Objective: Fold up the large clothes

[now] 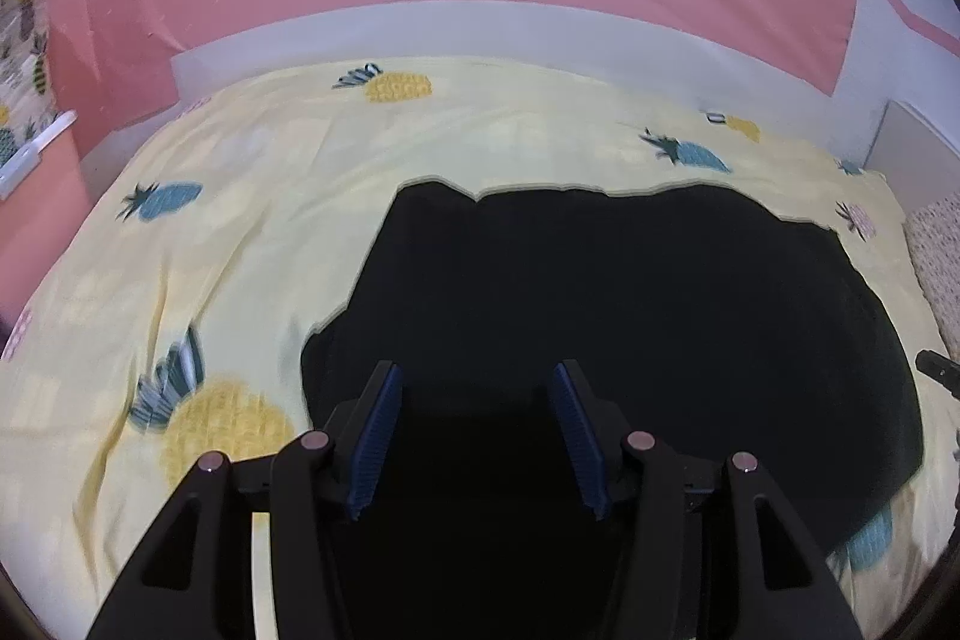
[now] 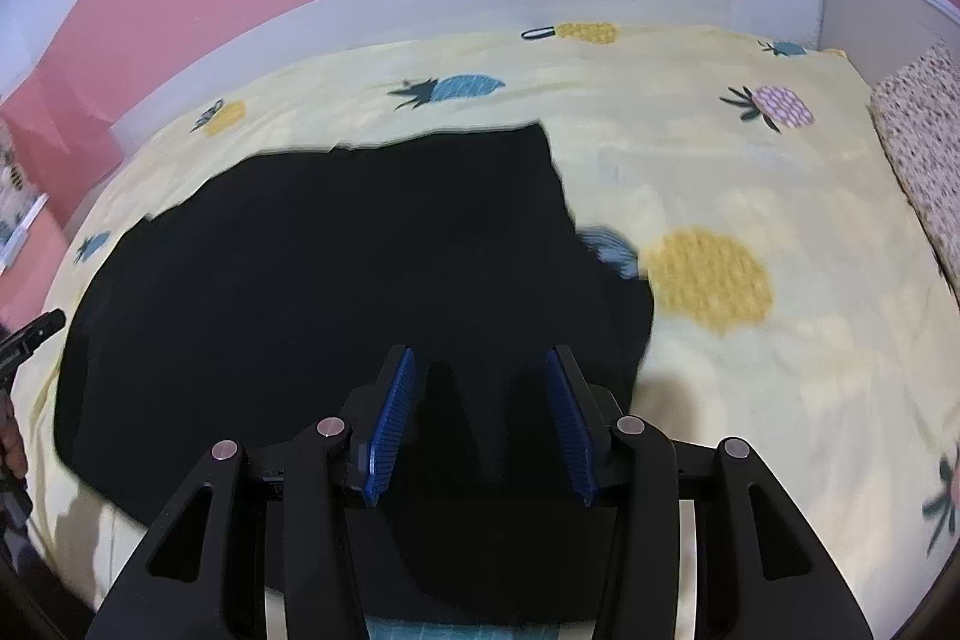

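Two open grippers hover above a large black garment spread on a pale yellow pineapple-print bedsheet; the left gripper sits over its near left part, the right gripper over the near right corner, neither holding cloth. A clean fold likely needs both to pinch matching edge corners and lift evenly.
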The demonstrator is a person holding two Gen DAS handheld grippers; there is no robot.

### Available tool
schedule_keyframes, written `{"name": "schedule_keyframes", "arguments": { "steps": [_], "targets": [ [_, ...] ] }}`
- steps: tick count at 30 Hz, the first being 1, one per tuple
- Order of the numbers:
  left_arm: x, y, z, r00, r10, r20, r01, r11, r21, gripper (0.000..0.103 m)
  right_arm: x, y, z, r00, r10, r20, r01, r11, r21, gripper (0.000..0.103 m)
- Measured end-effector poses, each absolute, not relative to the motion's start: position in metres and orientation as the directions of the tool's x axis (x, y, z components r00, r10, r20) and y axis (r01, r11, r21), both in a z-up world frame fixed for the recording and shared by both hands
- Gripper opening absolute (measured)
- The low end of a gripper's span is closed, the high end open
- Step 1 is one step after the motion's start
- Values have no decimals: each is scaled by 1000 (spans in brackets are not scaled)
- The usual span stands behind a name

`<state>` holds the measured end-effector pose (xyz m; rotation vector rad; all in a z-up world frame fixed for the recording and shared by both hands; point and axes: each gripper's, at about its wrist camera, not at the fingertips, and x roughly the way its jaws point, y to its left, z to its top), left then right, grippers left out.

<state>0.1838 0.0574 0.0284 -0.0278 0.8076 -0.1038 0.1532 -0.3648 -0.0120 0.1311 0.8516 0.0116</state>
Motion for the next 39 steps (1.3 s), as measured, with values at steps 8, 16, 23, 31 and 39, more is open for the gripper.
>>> {"name": "schedule_keyframes", "arguments": {
  "steps": [8,16,23,31,39],
  "targets": [
    [104,31,32,651,-116,-750,101,993,-66,55,77,-327,-9,647,83,-758,1,994,110,46],
    [50,11,47,643,-148,-751,146,987,-70,55,27,-296,9,680,90,-727,-48,996,79,46],
    [20,8,53,641,-153,-752,148,986,-75,56,-3,-281,19,692,79,-718,-72,997,40,47],
    [15,5,43,617,-136,-775,137,989,-65,56,-14,-269,16,687,75,-723,-87,996,21,51],
    [18,1,32,597,-135,-791,135,989,-67,56,-8,-267,5,667,71,-741,-86,996,18,51]
  ]
}}
